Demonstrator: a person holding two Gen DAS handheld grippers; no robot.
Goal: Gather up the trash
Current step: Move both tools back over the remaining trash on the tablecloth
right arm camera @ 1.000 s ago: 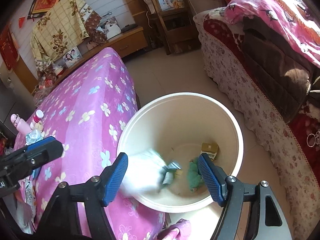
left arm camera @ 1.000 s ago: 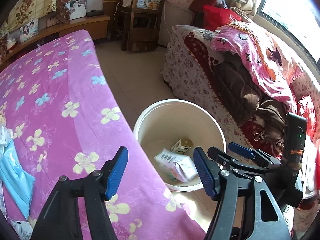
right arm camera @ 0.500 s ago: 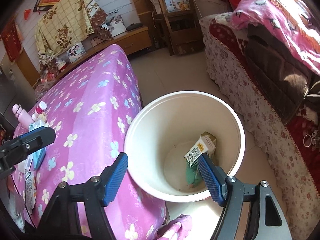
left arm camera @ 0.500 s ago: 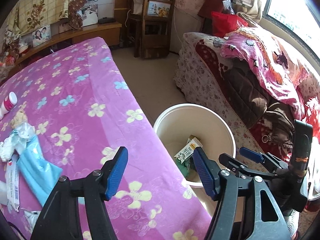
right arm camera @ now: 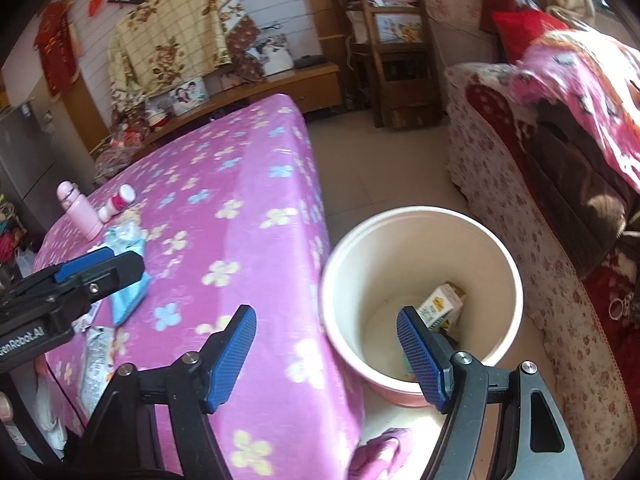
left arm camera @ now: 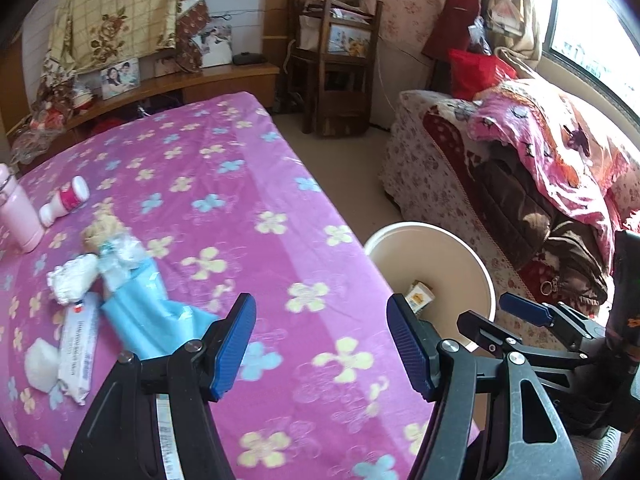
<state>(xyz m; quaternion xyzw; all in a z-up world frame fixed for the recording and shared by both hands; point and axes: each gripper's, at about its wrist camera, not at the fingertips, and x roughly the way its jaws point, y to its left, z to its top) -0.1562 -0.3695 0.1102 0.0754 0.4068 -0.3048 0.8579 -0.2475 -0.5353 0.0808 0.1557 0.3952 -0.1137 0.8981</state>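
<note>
In the bucket [right arm camera: 496, 240] lies a carton [right arm camera: 440, 306].

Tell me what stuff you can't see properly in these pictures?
- Bottom of the bucket: right wrist view, the right gripper finger covers it; only a small carton shows.
- Bucket's near side: left wrist view, hidden behind the left gripper.
- White wrapper's print: left wrist view, too small and blurred.
- Pink bottle: left wrist view, cut off by the edge.
</note>
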